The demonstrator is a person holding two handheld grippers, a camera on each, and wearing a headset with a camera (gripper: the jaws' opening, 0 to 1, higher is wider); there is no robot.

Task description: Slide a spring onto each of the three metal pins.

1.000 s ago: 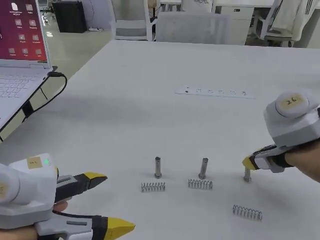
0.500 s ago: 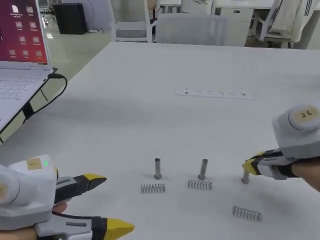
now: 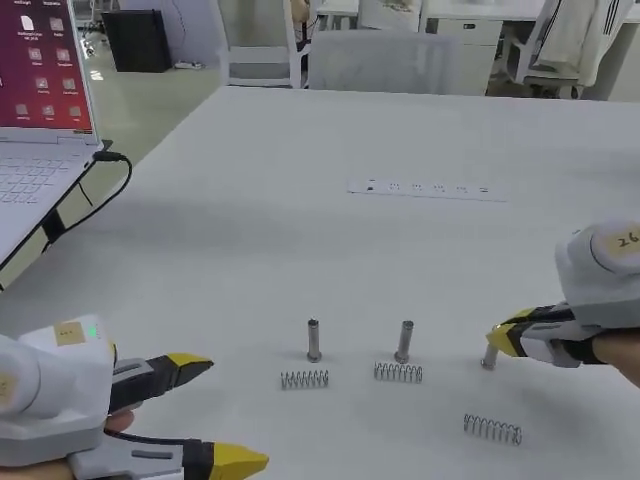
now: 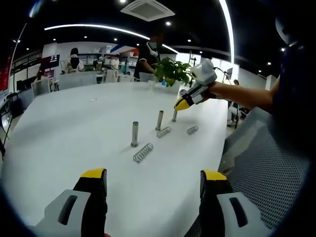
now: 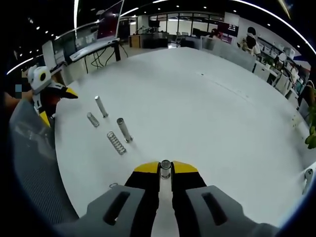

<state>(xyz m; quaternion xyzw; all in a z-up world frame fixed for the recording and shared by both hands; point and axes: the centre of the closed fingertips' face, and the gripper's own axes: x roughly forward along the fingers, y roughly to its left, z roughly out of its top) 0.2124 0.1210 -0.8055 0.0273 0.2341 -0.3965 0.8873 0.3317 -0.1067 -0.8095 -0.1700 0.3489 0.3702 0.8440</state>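
Right claw (image 5: 165,174) pinched on end pin (image 3: 489,358), right of middle pin (image 3: 404,342); left claw (image 4: 148,178) wide, empty, left of middle pin.

Pale grey left gripper (image 3: 225,410), green light (image 3: 92,331) on top, right gripper (image 3: 498,341) with handwritten round sticker (image 3: 627,241), black yellow-tipped jaws

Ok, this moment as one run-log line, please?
right hand-held gripper: shut on right pin | left hand-held gripper: open | three springs: loose on table
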